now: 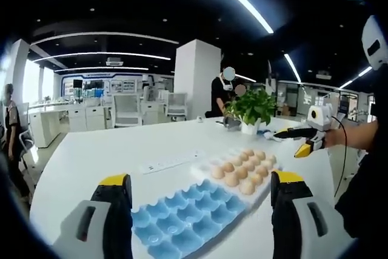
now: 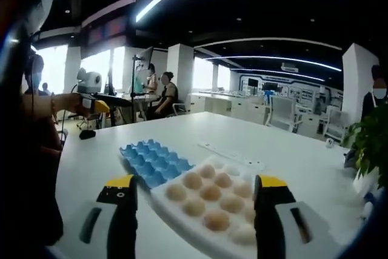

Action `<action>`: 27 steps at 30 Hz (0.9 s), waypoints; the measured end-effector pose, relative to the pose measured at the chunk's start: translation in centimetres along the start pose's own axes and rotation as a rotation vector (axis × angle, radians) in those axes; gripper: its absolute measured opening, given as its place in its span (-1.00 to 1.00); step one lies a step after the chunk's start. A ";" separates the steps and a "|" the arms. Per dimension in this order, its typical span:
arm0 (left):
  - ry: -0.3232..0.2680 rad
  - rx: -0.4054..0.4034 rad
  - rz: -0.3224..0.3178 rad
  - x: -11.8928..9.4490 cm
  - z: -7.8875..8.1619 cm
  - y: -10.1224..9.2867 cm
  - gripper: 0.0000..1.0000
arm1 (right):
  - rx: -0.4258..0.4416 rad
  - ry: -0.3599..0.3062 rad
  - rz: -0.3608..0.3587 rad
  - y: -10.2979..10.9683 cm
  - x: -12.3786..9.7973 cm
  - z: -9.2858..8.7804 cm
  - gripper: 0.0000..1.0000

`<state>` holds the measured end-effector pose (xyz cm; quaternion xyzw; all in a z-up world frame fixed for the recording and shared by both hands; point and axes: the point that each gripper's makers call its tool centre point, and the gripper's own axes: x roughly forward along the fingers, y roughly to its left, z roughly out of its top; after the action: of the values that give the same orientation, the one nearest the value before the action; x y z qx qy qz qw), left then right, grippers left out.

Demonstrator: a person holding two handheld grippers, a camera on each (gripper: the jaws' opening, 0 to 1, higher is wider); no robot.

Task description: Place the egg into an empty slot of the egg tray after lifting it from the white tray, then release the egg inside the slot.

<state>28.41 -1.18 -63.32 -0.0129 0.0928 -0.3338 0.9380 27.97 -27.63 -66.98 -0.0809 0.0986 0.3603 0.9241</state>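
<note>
A blue egg tray [image 1: 182, 216] with empty slots lies on the white table, close in front of my left gripper [image 1: 200, 179]. That gripper is open and holds nothing. Beside the blue tray sits a white tray [image 1: 203, 167] carrying several brown eggs [image 1: 232, 178]. In the right gripper view the white tray [image 2: 188, 225] and its eggs [image 2: 211, 192] lie just below my right gripper [image 2: 195, 181], which is open with nothing between its jaws. The blue egg tray [image 2: 148, 156] is beyond it to the left. The right gripper [image 1: 306, 139] also hovers at the right of the left gripper view.
A white power strip [image 1: 170, 163] lies on the table behind the trays. A potted plant [image 1: 251, 108] stands at the table's far end. A small black object [image 2: 88, 133] rests near the table edge. People sit and stand in the office behind.
</note>
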 end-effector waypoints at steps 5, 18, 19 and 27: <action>-0.006 0.012 -0.009 0.0 -0.3 1.1 0.90 | 0.008 -0.010 0.019 2.4 3.1 0.0 0.44; -0.051 0.016 -0.011 -0.1 0.3 4.0 0.76 | 0.060 0.154 -0.012 4.4 9.2 -4.0 -0.03; -0.054 0.010 -0.008 -0.2 0.3 4.3 0.76 | 0.065 0.165 -0.012 4.3 9.3 -4.3 -0.07; -0.077 0.001 0.009 -0.4 0.6 5.4 0.70 | 0.084 0.259 -0.032 4.1 9.7 -6.2 -0.32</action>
<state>31.61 3.28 -63.13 -0.0247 0.0566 -0.3289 0.9424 31.38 -19.72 -75.59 -0.0896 0.2306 0.3275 0.9119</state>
